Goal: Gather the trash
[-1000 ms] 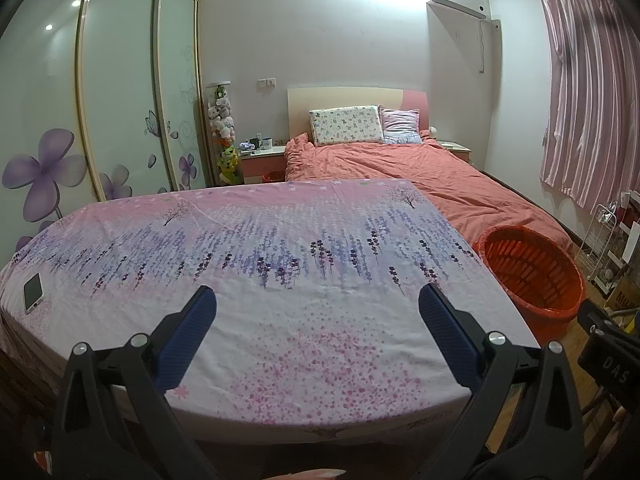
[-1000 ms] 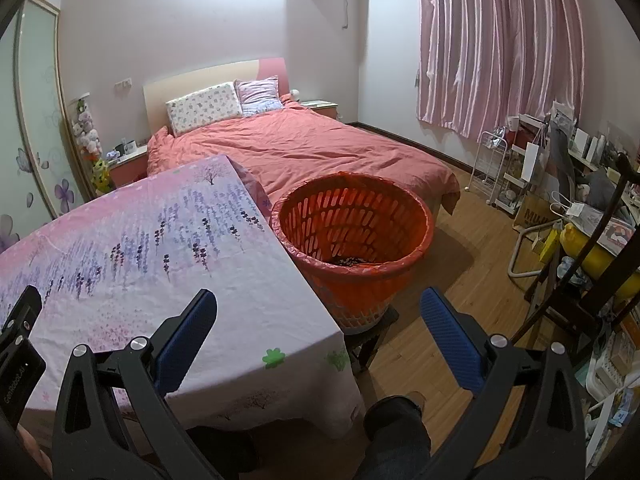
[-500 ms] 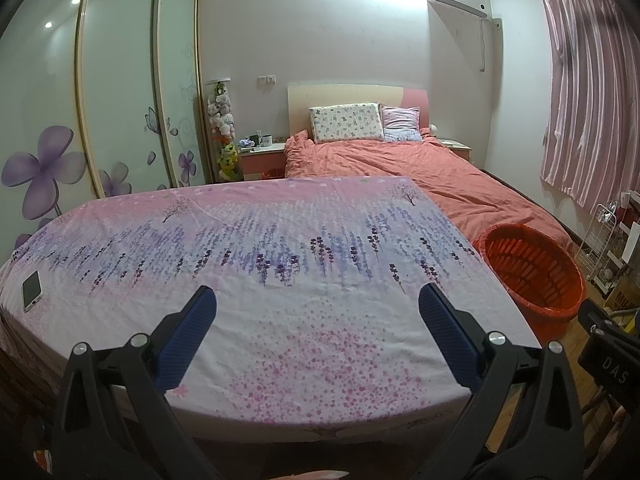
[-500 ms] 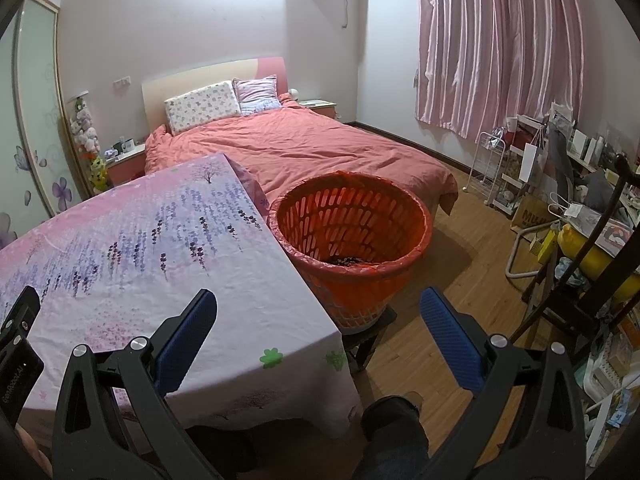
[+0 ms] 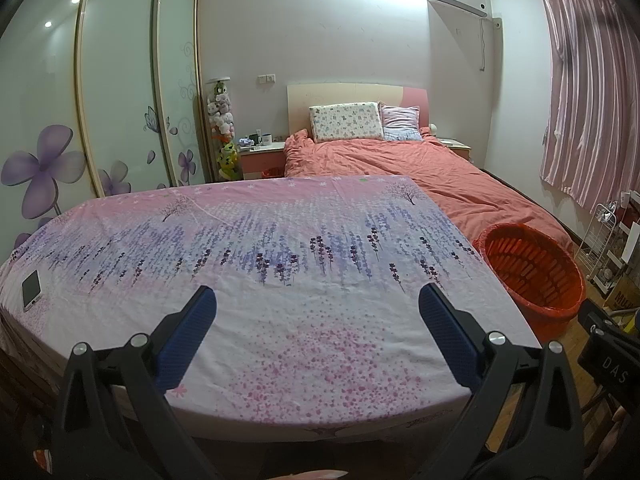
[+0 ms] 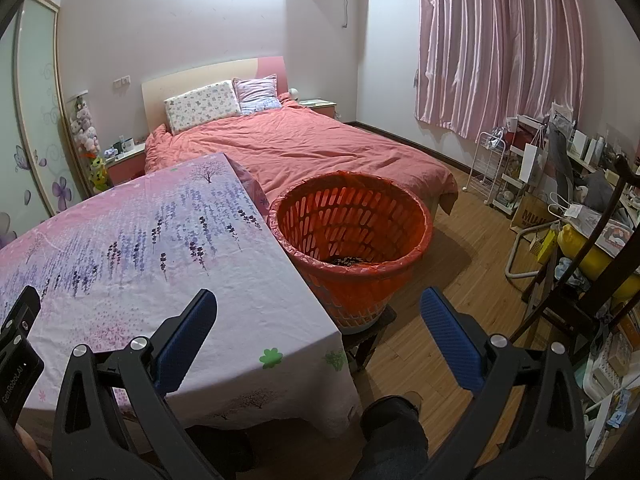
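Observation:
An orange slatted basket lined with a red bag stands on a low stool beside the table's right edge; dark scraps lie at its bottom. It also shows at the right of the left wrist view as the basket. The table wears a pink and purple flowered cloth with no trash visible on it. My left gripper hangs open above the table's near edge, holding nothing. My right gripper is open over the table's right corner, short of the basket, also holding nothing.
A phone lies at the table's far left. A bed with a salmon cover stands behind table and basket. A wire rack, bags and a cluttered chair crowd the right side. A person's leg shows below.
Both views have shifted only slightly; the basket sits a touch nearer in the right wrist view. Both grippers stay open with nothing in them.

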### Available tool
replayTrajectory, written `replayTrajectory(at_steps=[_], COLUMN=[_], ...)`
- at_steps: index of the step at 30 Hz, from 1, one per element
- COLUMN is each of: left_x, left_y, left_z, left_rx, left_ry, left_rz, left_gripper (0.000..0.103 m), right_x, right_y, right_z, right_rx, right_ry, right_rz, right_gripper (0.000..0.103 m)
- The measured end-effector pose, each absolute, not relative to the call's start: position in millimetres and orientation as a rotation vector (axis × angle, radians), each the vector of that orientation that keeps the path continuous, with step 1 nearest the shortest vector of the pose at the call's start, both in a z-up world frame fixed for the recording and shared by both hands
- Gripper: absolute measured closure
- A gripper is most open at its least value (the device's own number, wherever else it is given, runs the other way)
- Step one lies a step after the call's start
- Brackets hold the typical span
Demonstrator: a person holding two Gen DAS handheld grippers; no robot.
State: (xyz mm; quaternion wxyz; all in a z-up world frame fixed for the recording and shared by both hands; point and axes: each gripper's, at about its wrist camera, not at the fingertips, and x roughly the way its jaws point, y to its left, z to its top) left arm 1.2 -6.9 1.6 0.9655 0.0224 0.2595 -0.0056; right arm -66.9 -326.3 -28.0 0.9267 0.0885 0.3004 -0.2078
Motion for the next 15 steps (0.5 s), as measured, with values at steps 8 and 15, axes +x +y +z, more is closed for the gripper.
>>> replayTrajectory(at_steps=[8, 15], left_x=[1.6, 1.9], left_y=[-8.9, -9.7], left_z=[-0.3, -0.4], left_rx=[0.047, 0.047], left_ry=[0.529, 0.53], left_rz=[-0.013, -0.013], left_gripper=[0.004, 0.004], right_x=[-66.7, -66.9], right_y=[-326.2, -326.4], right_z=[-28.0, -28.6], right_rx=[0.182, 0.181], right_ry=[0.617, 0.619], right_rz=[-0.426, -0.425], right_gripper=[0.002, 0.002])
